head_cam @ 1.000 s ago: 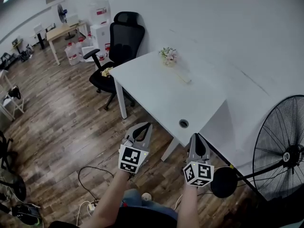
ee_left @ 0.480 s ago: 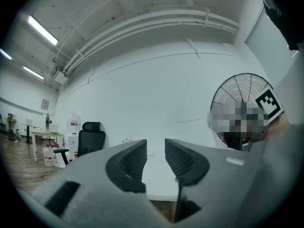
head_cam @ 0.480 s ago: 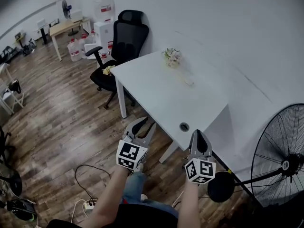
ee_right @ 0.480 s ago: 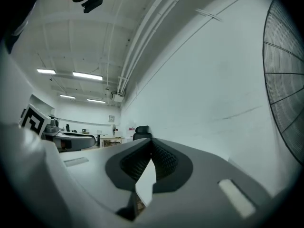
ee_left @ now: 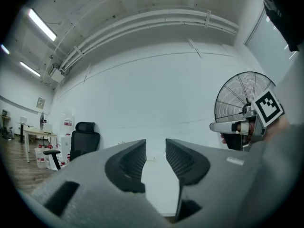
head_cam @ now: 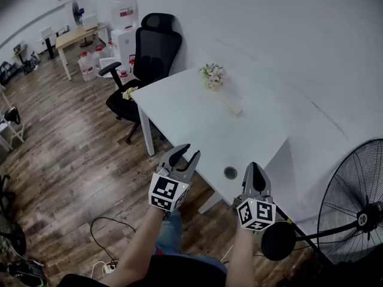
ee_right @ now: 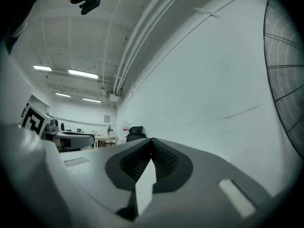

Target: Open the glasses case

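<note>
The glasses case (head_cam: 231, 107), as we take the pale slim oblong to be, lies on the far side of the white table (head_cam: 179, 109). It sits close to the table's wall-side edge and near the small bunch of flowers (head_cam: 212, 73), well apart from both grippers. Its long axis seems to run roughly along that wall-side edge, so from where we stand it lies slanted across our reach, not end-on. We hold the left gripper (head_cam: 188, 152) with its tips about at the table's near edge. The right gripper (head_cam: 254, 167) is just over the table's near corner, and the table's cable hole (head_cam: 230, 173) sits between the two. The case lies straight ahead across the tabletop, about midway between the lines the two grippers point along, so we judge neither hand clearly nearer. Both forearms reach forward from the bottom of the head view, and both grippers are held about level, pointing over the table toward the wall. The left gripper's jaws have just been opening and now stand apart, with nothing between them but the far table surface and the wall. The right gripper's jaws are pressed together at the tips and grasp nothing. We judge the task barely begun: the case is untouched and looks closed, though it is too small to be sure. The coming move calls for carrying both grippers across the table to it, probably one to steady the base and one for the lid.
</note>
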Demonstrator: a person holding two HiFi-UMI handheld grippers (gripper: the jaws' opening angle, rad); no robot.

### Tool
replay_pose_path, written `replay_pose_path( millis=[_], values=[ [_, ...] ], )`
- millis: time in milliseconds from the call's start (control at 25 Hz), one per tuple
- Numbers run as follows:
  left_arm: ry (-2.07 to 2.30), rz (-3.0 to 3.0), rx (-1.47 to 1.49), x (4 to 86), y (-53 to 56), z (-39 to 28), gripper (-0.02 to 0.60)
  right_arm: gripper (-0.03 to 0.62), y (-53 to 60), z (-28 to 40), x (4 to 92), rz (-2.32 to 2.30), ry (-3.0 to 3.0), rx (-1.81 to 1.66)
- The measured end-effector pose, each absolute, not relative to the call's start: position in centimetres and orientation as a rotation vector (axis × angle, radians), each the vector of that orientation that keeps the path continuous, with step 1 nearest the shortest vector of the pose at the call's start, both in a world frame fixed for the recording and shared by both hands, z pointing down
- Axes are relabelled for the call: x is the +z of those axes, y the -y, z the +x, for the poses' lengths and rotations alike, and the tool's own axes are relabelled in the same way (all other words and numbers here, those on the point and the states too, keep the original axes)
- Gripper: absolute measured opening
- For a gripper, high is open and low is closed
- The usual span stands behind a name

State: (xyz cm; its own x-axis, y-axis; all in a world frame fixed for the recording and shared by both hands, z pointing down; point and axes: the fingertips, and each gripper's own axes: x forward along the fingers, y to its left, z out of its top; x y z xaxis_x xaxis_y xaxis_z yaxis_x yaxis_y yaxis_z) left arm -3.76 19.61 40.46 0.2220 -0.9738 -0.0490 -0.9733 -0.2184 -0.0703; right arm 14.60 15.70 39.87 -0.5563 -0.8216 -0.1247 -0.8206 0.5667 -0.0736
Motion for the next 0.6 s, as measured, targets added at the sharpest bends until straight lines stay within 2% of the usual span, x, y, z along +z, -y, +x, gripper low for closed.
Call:
replay_pose_path(
  millis=[600],
  values=[
    [-1.768, -2.549, -0.052, 41.2, 4.3, -10.4, 0.129, 0.009, 6.1, 7.4, 41.8, -1.574, -2.601, -0.089]
  ],
)
